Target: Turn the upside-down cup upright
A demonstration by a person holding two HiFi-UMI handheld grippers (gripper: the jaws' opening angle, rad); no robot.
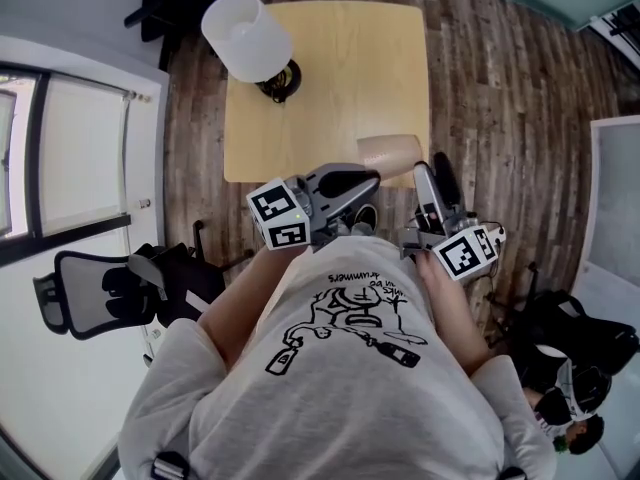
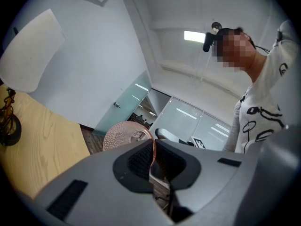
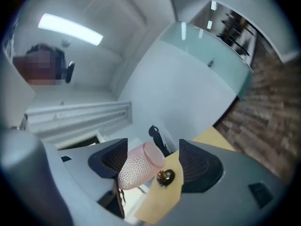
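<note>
Left gripper [image 2: 153, 161] clamps the pink cup [image 2: 123, 135] by its near rim.

Even, bright light around me; a ceiling strip light [image 2: 194, 36] glares white (fisheye bends every edge, corners black); my right gripper view looks soft.

At the near right edge of the table [image 1: 340, 78] your cup [image 1: 392, 152] lies with its rim in your left gripper [image 1: 372, 176], your right gripper [image 1: 435, 166] just right of it, the lamp [image 1: 250, 36] at the far left corner.
</note>
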